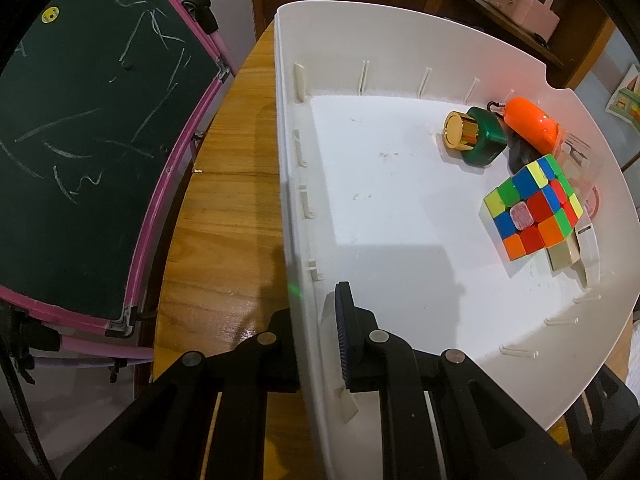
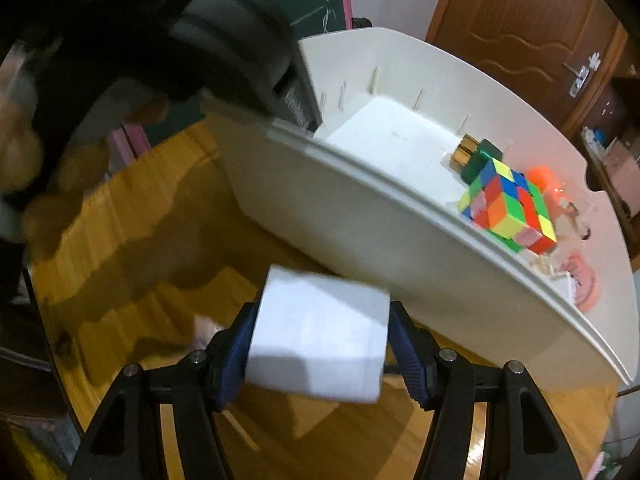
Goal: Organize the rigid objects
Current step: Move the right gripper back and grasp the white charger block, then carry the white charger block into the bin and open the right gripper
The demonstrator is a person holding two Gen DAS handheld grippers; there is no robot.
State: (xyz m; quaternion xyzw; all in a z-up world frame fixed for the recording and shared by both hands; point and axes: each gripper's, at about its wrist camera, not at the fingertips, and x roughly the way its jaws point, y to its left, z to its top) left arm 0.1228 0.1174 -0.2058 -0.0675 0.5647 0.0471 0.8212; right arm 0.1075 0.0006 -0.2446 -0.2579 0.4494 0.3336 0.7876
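A white plastic bin [image 1: 400, 60] stands on the wooden table [image 1: 228, 220]. My left gripper [image 1: 314, 308] is shut on the bin's near left wall, one finger outside and one inside. In the bin's far right part lie a scrambled colour cube [image 1: 534, 208], a green block [image 1: 486, 138] with a gold cylinder [image 1: 458, 130], an orange oval object [image 1: 530, 124] and a small white box [image 1: 588, 248]. In the right wrist view my right gripper [image 2: 324, 312] is shut on a white rectangular block [image 2: 320, 332], held above the table just outside the bin's near wall [image 2: 360, 248]. The colour cube [image 2: 508, 204] shows over that wall.
A chalkboard with a pink frame [image 1: 100, 140] leans left of the table. A wooden door [image 2: 520, 28] and shelves with a pink box [image 1: 524, 4] stand behind the bin. A blurred hand [image 2: 16, 152] and the left gripper's black body [image 2: 224, 40] fill the upper left of the right wrist view.
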